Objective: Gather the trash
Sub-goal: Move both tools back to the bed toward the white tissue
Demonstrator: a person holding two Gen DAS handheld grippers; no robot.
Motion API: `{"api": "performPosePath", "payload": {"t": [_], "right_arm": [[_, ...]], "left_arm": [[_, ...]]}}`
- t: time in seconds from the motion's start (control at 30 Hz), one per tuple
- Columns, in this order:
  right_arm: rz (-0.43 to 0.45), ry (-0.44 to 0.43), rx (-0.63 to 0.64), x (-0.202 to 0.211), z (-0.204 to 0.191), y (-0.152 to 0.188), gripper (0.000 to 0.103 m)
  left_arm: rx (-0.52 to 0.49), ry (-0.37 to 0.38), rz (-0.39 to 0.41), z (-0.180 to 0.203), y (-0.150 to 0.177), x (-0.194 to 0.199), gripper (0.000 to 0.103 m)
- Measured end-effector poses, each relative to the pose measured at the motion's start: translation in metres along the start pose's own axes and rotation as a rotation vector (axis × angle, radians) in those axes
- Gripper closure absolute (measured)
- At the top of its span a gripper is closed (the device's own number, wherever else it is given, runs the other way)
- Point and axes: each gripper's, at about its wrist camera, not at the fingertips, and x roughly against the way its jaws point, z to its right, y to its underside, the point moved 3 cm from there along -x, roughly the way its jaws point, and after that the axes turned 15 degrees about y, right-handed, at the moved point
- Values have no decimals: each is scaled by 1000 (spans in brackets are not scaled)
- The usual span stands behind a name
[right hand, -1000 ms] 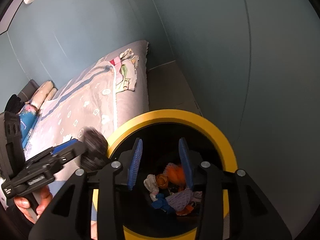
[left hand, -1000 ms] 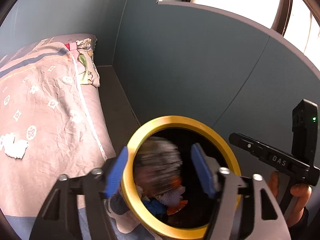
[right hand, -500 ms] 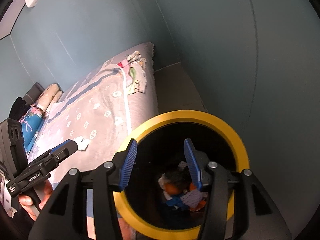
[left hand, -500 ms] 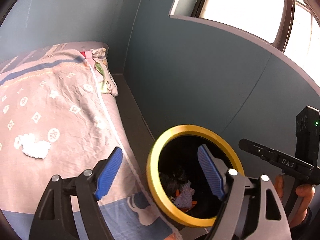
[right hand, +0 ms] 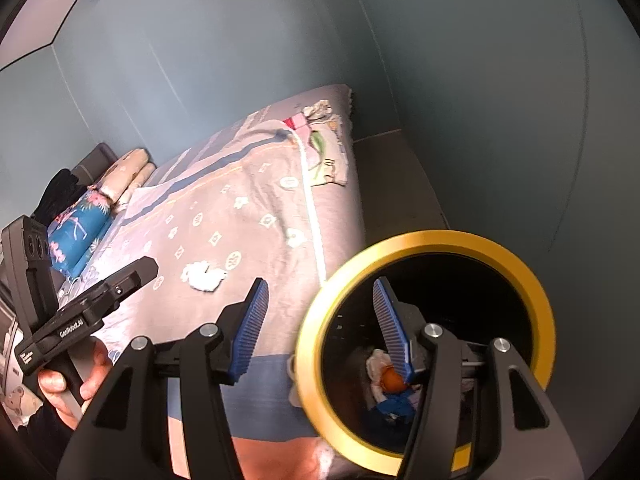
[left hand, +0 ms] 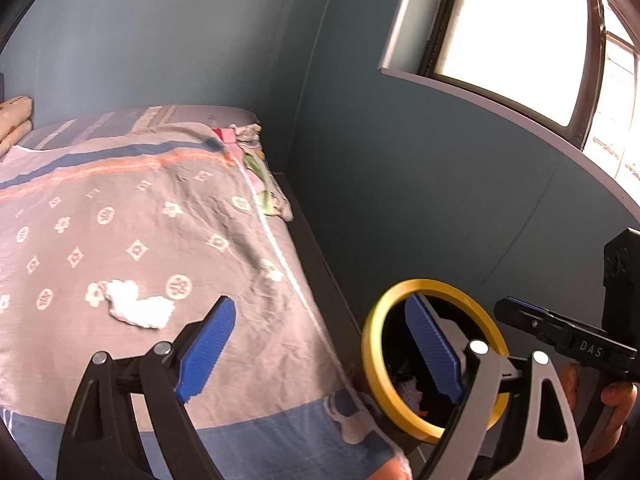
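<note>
- Since a second ago you have swung your left gripper (left hand: 316,350) away from the bin mouth toward the bed; the dark item blurred between its pads back then has gone, and the pads now stand wide apart with nothing between them.
- Your right gripper (right hand: 324,326) has shifted the same way: its pads have spread since a second ago and are now apart and empty, the right one in front of the bin opening, the left one over the bedspread.
- The bed's grey-brown bedspread (left hand: 132,232), printed with pale flower motifs and a blue band at the near end, lies wrinkled against blue-grey walls; a bright window (left hand: 508,36) sits high on the right.
- Pillows (right hand: 124,174) are stacked at the far end of the bed.
- The black bin with its yellow rim (right hand: 536,312) stands on the floor just beside the bed's near corner, holding orange, blue and white scraps.
- One crumpled white tissue (left hand: 136,308) remains on the bedspread, well apart from the bin.
</note>
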Motion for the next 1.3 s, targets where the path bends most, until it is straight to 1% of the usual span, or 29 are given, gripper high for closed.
{"api": "performPosePath", "payload": {"t": [0.07,0.23,0.8,1.03,1.3], "right_arm": [[2,-8,11,2,-10,-1,47],[0,-36,53,2,-39,-5,45],[-45,-97,154,-27,-125,-12,44],[-70,-113,192,-47,-157,-16,44],[-116,-133,223,-82,-192,-15,44]], "left_arm": [[1,-16,10,-5,-2,7,17],[17,-61,32,-27,-9,22,16],[137,-222,38,-130,-15,40,16],[183,-277,33,-171,-14,42,16],[255,-332,1,-221,-5,32,16]]}}
